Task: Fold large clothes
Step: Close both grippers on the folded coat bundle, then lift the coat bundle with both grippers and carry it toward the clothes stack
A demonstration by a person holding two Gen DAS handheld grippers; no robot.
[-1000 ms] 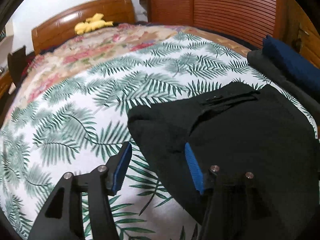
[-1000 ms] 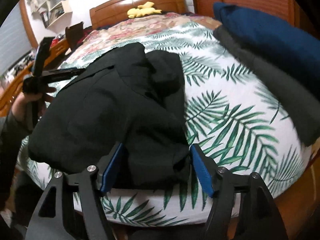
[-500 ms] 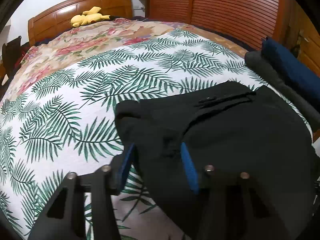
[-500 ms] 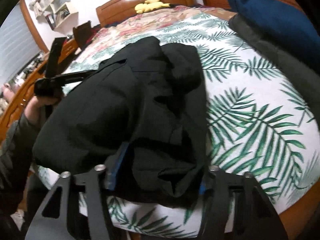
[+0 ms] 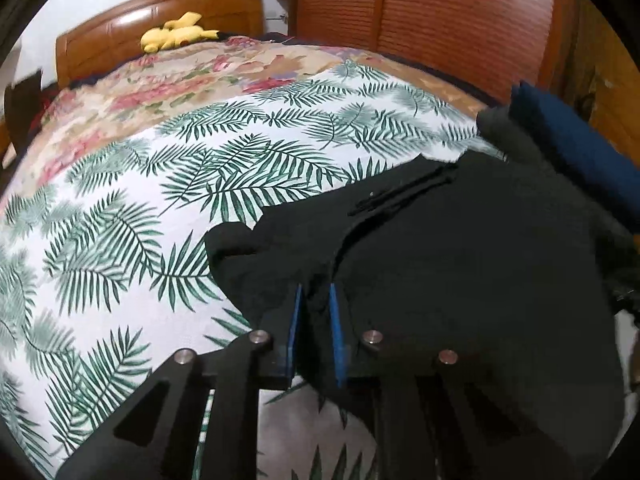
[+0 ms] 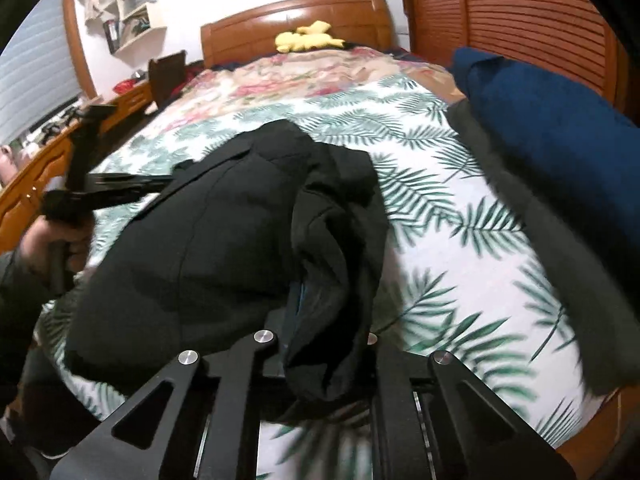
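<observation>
A large black garment (image 5: 460, 264) lies crumpled on the near part of the bed, also in the right wrist view (image 6: 224, 236). My left gripper (image 5: 314, 300) is shut on a fold of its near left edge, blue pads pinching the cloth. My right gripper (image 6: 320, 308) is shut on a bunched fold at the garment's near right edge; cloth drapes over its fingers and hides most of the pads. The left gripper also shows in the right wrist view (image 6: 120, 184), held by a hand at the garment's far left side.
The bed has a palm-leaf sheet (image 5: 140, 208) and a floral cover (image 5: 168, 84) behind. A dark blue folded item (image 6: 548, 120) on grey cloth (image 6: 560, 256) lies at the right edge. A yellow plush toy (image 5: 176, 36) sits by the wooden headboard. A slatted wardrobe (image 5: 440, 16) stands right.
Both grippers moved forward onto the garment's near edge and closed from open onto folds of it. The right side of the garment has bunched up and lifted.
</observation>
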